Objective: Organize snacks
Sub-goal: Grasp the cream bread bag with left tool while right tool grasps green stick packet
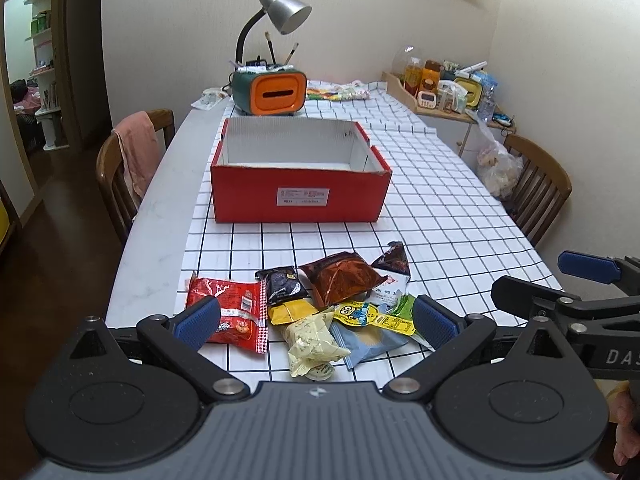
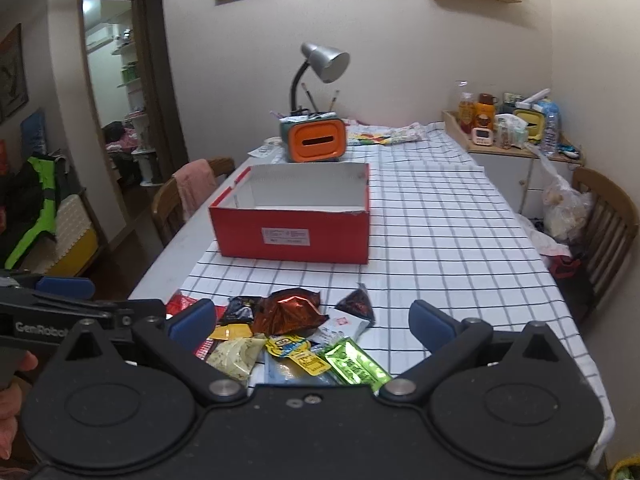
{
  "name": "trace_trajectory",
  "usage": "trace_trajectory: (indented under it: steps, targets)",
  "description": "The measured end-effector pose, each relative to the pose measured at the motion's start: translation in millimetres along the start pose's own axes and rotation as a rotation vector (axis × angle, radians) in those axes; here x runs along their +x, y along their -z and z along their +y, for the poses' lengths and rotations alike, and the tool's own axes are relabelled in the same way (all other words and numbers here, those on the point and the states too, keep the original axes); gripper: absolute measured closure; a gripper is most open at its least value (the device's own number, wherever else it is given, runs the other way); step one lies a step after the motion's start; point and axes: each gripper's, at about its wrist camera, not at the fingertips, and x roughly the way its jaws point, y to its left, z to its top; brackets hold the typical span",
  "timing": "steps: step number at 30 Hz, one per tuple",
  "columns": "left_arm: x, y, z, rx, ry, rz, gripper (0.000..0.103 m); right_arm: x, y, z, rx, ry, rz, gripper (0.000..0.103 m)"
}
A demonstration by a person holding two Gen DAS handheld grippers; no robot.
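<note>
A pile of snack packets lies on the checked tablecloth near the front edge: a red packet (image 1: 232, 312), a brown foil bag (image 1: 344, 276), a pale yellow packet (image 1: 314, 340), a cartoon yellow-blue sachet (image 1: 368, 314) and a green foil sachet (image 2: 356, 364). Behind them stands an open red box (image 1: 300, 196) (image 2: 294, 232) with a white inside, nothing in it. My left gripper (image 1: 316, 322) hovers open just above the pile. My right gripper (image 2: 312, 326) is open too, held above the pile's right side, holding nothing.
An orange and green tissue holder (image 1: 276, 94) with a grey desk lamp (image 1: 280, 12) stands behind the box. Wooden chairs flank the table (image 1: 156, 216): one at left (image 1: 120, 172) with a pink cloth, one at right (image 1: 536, 188). A cluttered side shelf (image 2: 508, 128) fills the far right corner.
</note>
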Motion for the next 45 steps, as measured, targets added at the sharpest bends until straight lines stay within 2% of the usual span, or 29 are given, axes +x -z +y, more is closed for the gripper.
trace_trajectory:
  steps: [7, 12, 16, 22, 29, 34, 38, 45]
  targets:
    - [27, 3, 1, -0.029, -0.018, 0.09, 0.0, 26, 3, -17, -0.018, -0.005, 0.056, 0.0]
    - [49, 6, 4, -0.04, -0.053, 0.161, 0.0, 55, 10, -35, -0.027, -0.009, 0.139, 0.0]
    - [65, 7, 8, -0.039, -0.079, 0.178, 0.0, 79, 18, -48, -0.044, -0.023, 0.204, 0.001]
    - [91, 12, 11, -0.097, -0.062, 0.253, 0.001, 115, 32, -55, -0.158, -0.051, 0.285, 0.011]
    - [121, 12, 13, -0.153, -0.06, 0.303, 0.003, 145, 51, -52, -0.32, -0.097, 0.36, 0.02]
    - [144, 8, 20, -0.237, -0.052, 0.345, 0.014, 166, 56, -56, -0.364, -0.101, 0.395, 0.03]
    - [164, 12, 28, -0.326, -0.026, 0.406, 0.029, 174, 56, -62, -0.327, -0.122, 0.419, 0.032]
    - [182, 15, 32, -0.363, -0.015, 0.457, 0.048, 181, 57, -61, -0.321, -0.148, 0.439, 0.046]
